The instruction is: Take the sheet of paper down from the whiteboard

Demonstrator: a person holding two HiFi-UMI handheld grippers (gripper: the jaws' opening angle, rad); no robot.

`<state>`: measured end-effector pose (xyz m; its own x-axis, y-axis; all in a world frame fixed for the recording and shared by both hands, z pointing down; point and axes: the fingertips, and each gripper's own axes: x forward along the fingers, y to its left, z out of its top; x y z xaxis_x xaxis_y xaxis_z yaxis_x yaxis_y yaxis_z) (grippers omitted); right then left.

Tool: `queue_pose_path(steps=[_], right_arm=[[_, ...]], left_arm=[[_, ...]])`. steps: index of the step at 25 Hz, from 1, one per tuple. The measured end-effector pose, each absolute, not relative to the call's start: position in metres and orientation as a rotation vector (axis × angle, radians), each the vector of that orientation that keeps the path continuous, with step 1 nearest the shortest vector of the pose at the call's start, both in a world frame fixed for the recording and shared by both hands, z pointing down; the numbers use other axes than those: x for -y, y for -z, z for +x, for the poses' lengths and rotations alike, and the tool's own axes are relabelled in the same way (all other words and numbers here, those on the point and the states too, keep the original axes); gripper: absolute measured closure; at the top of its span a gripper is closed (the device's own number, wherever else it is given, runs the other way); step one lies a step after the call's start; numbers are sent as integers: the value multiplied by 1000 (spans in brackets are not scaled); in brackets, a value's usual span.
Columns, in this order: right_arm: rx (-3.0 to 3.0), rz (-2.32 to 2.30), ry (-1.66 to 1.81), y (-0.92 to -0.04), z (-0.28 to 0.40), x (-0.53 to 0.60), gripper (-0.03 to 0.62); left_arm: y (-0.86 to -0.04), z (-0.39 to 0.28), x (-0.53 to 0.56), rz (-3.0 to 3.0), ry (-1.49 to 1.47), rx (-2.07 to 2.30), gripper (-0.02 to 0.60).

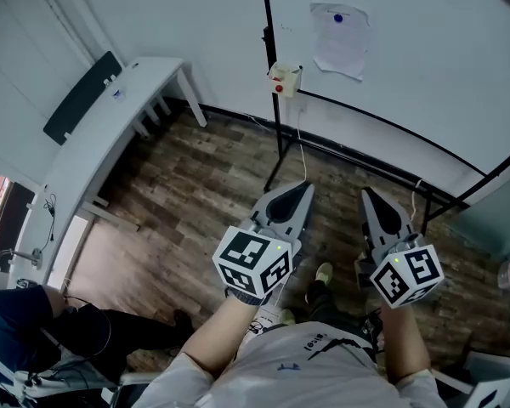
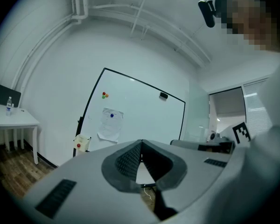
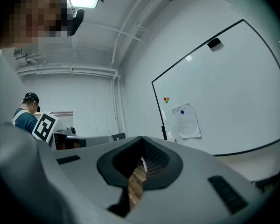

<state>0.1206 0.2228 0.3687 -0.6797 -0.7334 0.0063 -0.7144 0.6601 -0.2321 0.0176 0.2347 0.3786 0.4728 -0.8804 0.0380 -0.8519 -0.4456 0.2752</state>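
A white sheet of paper [image 1: 341, 41] hangs on the whiteboard [image 1: 433, 75], pinned near its top by a blue magnet [image 1: 337, 18]. Both grippers are held level above the wooden floor, well short of the board. The left gripper [image 1: 304, 185] has its tips together and holds nothing. The right gripper [image 1: 367, 192] is also shut and empty. In the left gripper view the paper [image 2: 111, 125] shows up and left of the closed jaw tips [image 2: 141, 143]. In the right gripper view the paper [image 3: 186, 121] lies up and right of the closed tips [image 3: 142, 139].
A white box with a red button [image 1: 284, 79] hangs on the board's black stand post [image 1: 274, 109]. A white table [image 1: 110, 134] with a black panel [image 1: 83, 96] stands at left. A seated person [image 1: 17, 330] is at lower left. Coloured magnets [image 2: 104, 95] and an eraser [image 2: 164, 95] sit on the board.
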Motion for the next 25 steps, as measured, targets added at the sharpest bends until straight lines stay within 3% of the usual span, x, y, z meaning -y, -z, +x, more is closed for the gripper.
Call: queue_pose_path(steps=[18, 25], right_arm=[[-2787, -1111, 255, -344, 147, -17, 583], [-2813, -1163, 187, -346, 138, 33, 582]], left_arm=[[-366, 58, -36, 2450, 77, 1595, 569], [-369, 45, 17, 2450, 38, 1637, 570]])
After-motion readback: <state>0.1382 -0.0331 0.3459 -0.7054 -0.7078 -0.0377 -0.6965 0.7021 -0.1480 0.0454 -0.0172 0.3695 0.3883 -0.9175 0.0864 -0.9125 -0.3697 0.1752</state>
